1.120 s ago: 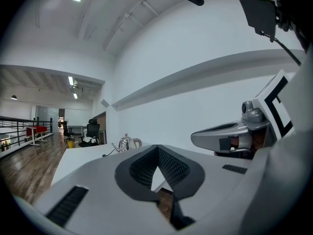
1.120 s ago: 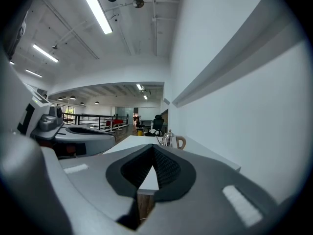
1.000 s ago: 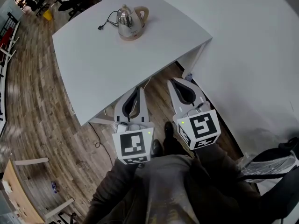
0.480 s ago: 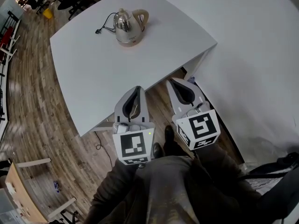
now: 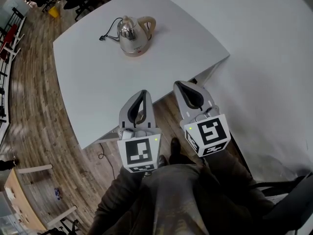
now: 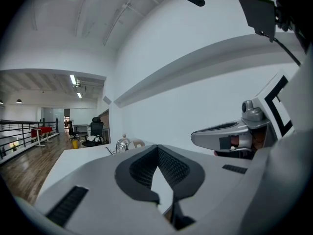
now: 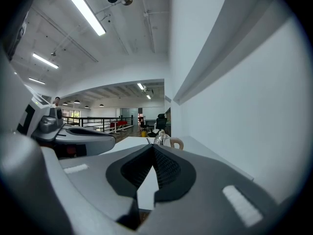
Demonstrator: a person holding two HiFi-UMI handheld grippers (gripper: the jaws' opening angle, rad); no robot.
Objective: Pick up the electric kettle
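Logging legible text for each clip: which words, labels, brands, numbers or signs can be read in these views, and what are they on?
No readable text in any view.
Left marker cube and right marker cube: black-and-white square patterns only, not letters or digits.
Electric kettle: any brand or label is too small to make out.

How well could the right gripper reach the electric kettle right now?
Probably not yet. The right gripper hangs at the near edge of the white table, jaws together, and the electric kettle stands far across it. Nothing stands between them, so the way looks free once it comes closer and opens.
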